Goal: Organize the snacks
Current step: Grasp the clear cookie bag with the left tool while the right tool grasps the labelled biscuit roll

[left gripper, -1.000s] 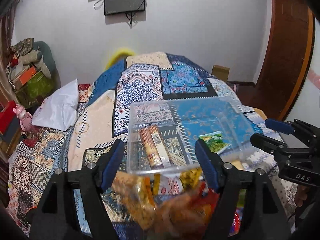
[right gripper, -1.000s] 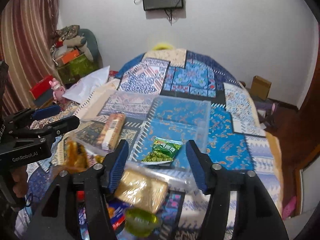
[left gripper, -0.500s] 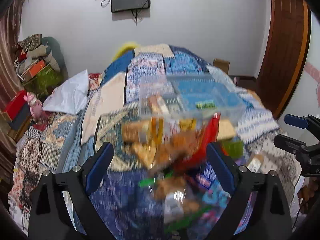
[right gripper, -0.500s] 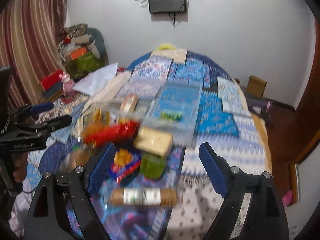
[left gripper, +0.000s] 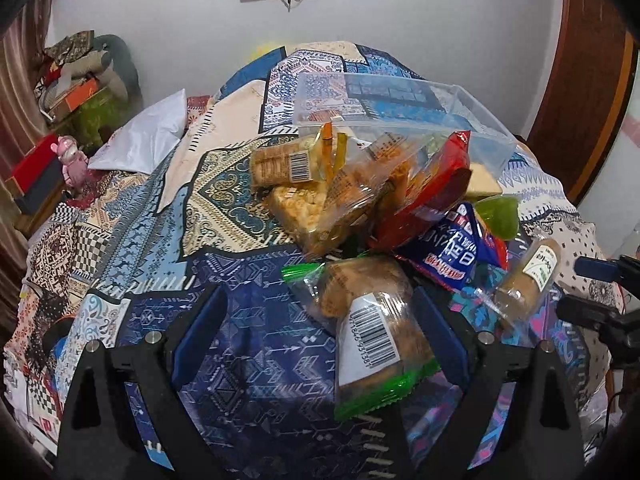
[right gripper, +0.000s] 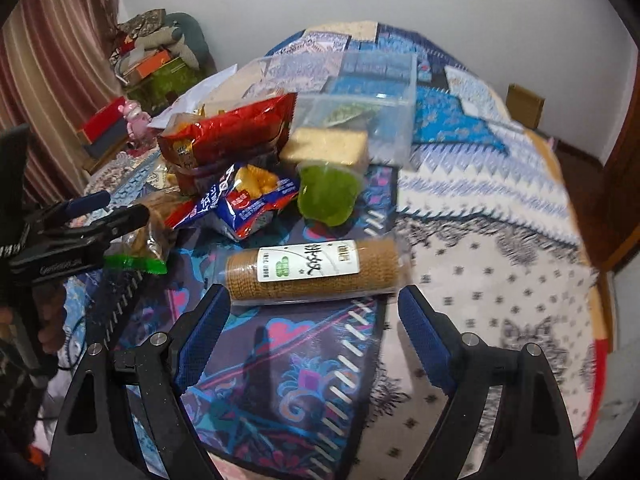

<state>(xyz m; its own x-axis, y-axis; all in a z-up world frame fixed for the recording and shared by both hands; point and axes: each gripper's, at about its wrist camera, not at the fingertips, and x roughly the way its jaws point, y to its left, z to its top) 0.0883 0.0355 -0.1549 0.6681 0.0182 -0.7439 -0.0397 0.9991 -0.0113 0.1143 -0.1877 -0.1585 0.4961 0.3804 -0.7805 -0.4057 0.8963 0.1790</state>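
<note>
Your left gripper (left gripper: pixel 320 344) jaws spread wide over a barcoded cracker bag (left gripper: pixel 372 320), your right gripper (right gripper: pixel 314 332) spread too, nothing pinched, biscuit roll (right gripper: pixel 312 270) just ahead, snack pile (right gripper: pixel 236 160) beyond, clear bin (right gripper: pixel 372 96) farthest on the bedspread (right gripper: pixel 500 280)

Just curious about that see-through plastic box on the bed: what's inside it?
Through the clear plastic box wall, a green snack packet shows in the right wrist view. The red crinkly snack bag and pale wafer block cover its near side, so anything else is hidden.
</note>
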